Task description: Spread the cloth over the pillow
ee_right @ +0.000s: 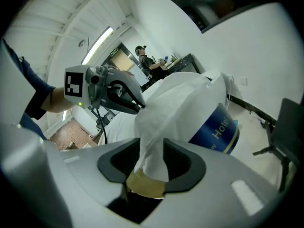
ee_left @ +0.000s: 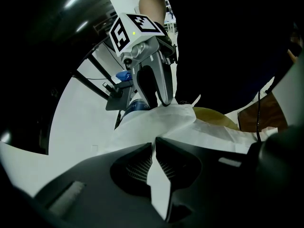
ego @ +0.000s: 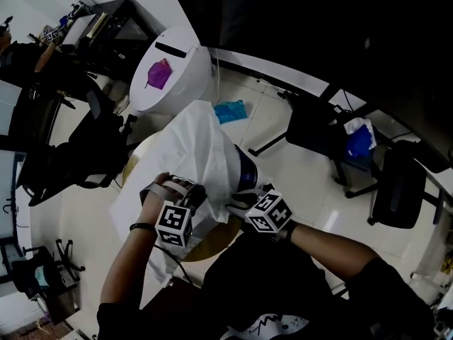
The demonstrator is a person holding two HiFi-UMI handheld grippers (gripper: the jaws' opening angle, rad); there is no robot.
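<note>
Jaws: left gripper point(ee_left: 154, 144), right gripper point(ee_right: 151, 148) both clamp cloth point(ego: 202, 144) over pillow point(ee_right: 219, 129).

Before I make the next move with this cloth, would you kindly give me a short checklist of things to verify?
1. Left claw has the cloth: ok, its jaws are shut on a thin edge.
2. Right claw has the cloth: ok, a thick bunch is pinched between its jaws.
3. Pillow fully covered: not ok, its blue printed end shows bare.
4. Cloth lies flat: not ok, it stands peaked and creased over the pillow.
5. Far edge of the cloth hangs free: cannot tell, the cloth itself hides it.
6. Pillow sits on the table: ok.
</note>
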